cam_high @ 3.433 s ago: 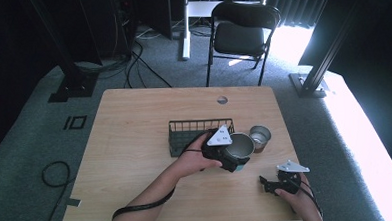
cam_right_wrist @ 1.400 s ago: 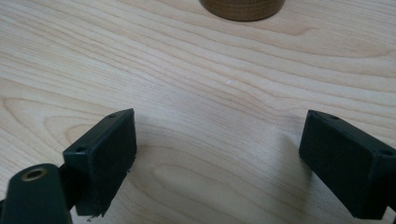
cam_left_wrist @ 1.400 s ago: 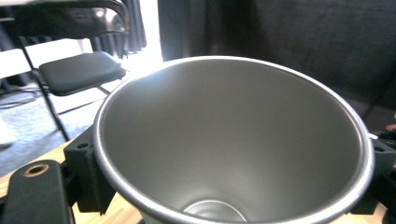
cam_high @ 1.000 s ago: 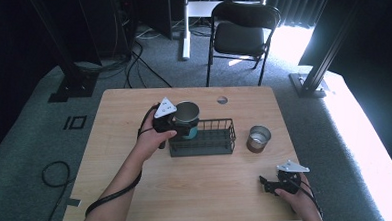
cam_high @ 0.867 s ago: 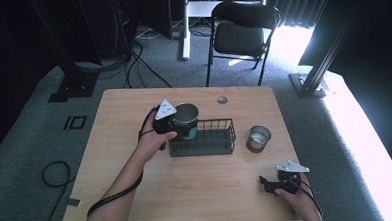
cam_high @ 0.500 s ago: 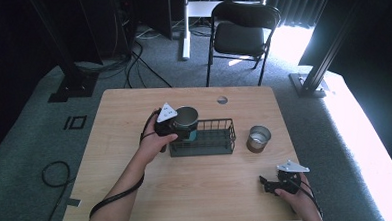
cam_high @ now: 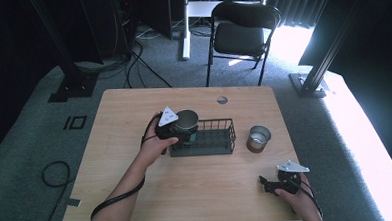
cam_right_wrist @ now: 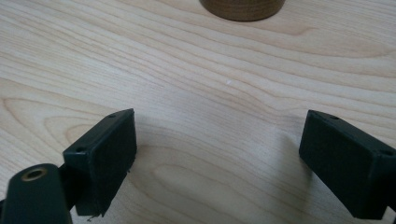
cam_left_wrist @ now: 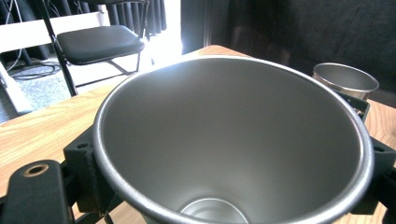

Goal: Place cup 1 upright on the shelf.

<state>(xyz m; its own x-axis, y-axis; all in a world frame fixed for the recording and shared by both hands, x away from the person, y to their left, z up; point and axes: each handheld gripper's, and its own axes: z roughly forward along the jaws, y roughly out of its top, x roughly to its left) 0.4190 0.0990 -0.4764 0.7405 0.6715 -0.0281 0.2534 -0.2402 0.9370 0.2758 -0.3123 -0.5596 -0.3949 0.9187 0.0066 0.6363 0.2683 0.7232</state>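
Note:
My left gripper [cam_high: 178,127] is shut on a silver metal cup [cam_high: 186,119], held upright at the left end of a black wire basket [cam_high: 213,140]. I cannot tell whether the cup touches the basket's floor. In the left gripper view the cup's open mouth [cam_left_wrist: 224,149] is close up between the jaws. A second metal cup [cam_high: 258,137] stands on the table just right of the basket and also shows beyond the held one [cam_left_wrist: 345,79]. My right gripper [cam_high: 273,183] rests open on the wood near the front right corner, with nothing between its jaws [cam_right_wrist: 219,158].
The wooden table [cam_high: 137,193] has a small round hole [cam_high: 222,100] near its far edge. A black folding chair [cam_high: 243,36] stands beyond the table. The second cup's base [cam_right_wrist: 243,8] lies a short way ahead of the right gripper.
My left gripper carried the cup from the basket's right end to its left end, then sank slightly in the last second. The right gripper has not moved.

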